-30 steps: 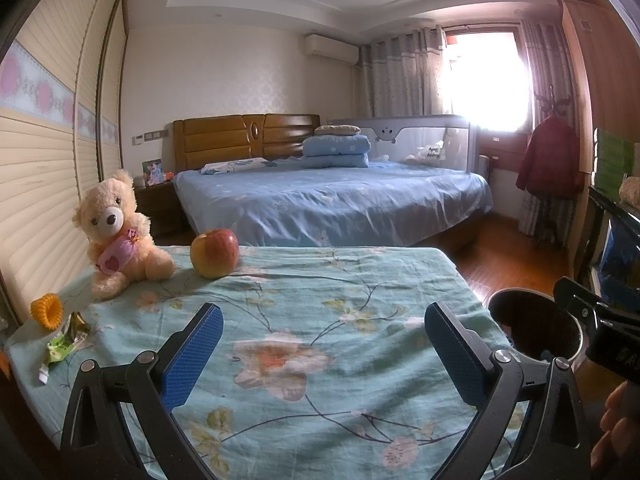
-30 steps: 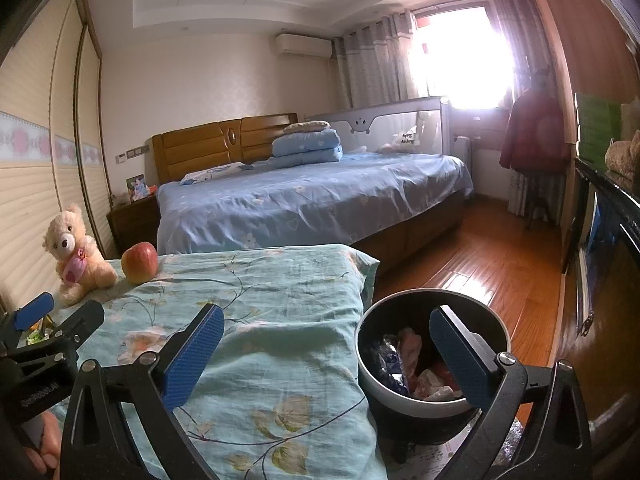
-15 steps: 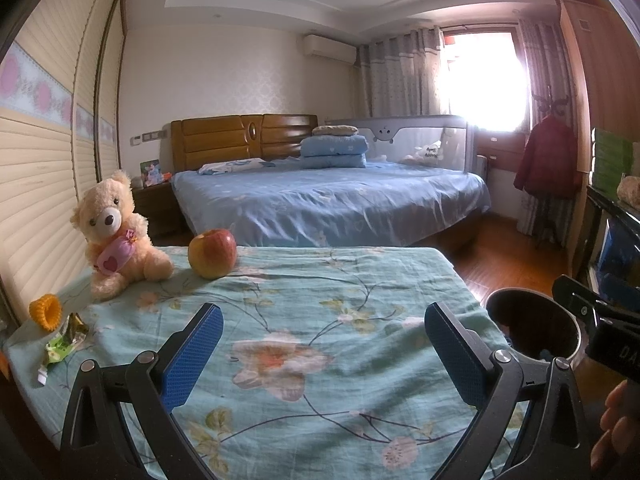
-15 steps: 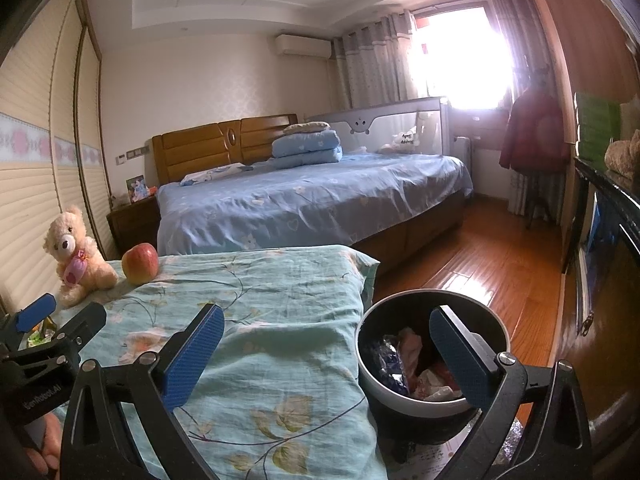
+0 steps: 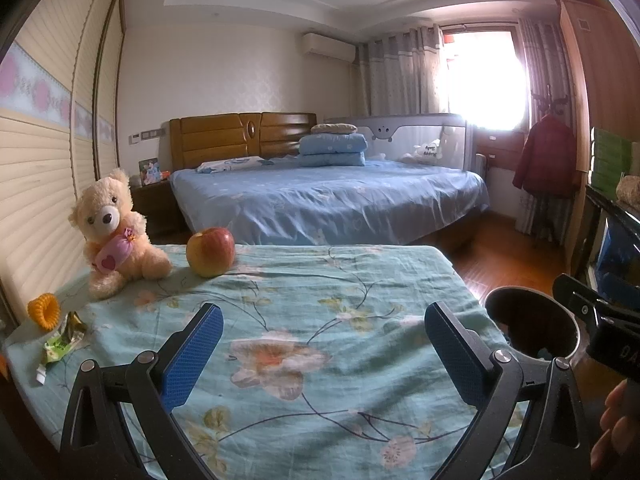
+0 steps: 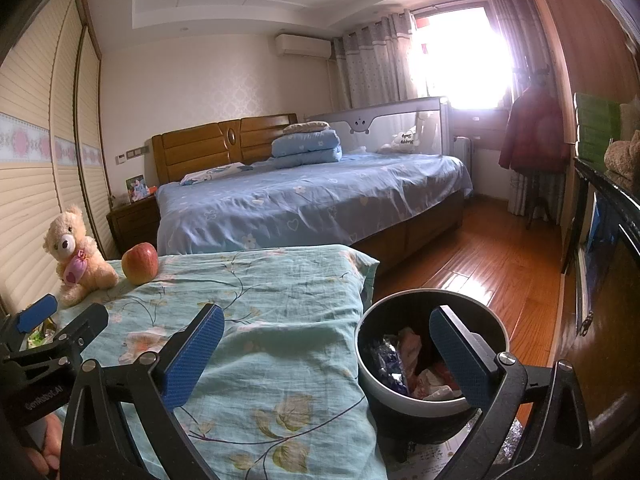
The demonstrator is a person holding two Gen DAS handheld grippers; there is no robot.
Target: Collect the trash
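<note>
A crumpled green wrapper (image 5: 60, 345) lies on the floral cloth at the table's left edge, beside an orange ring (image 5: 43, 310). My left gripper (image 5: 324, 352) hovers open over the table's middle, empty, well right of the wrapper. A dark round bin (image 6: 430, 360) stands on the floor off the table's right edge and holds several wrappers. My right gripper (image 6: 326, 356) is open and empty, its right finger over the bin and its left over the cloth. The bin's rim (image 5: 532, 326) also shows in the left wrist view.
A teddy bear (image 5: 114, 232) and an apple (image 5: 210, 252) sit at the table's far left. Behind is a blue bed (image 5: 328, 204). A dark cabinet (image 6: 604, 280) stands right of the bin, with wooden floor (image 6: 492, 268) between. A hand (image 5: 612, 428) holds the right gripper.
The left wrist view has shifted very slightly, so objects sit a touch further left. Both grippers stay open; nothing was picked up or dropped.
</note>
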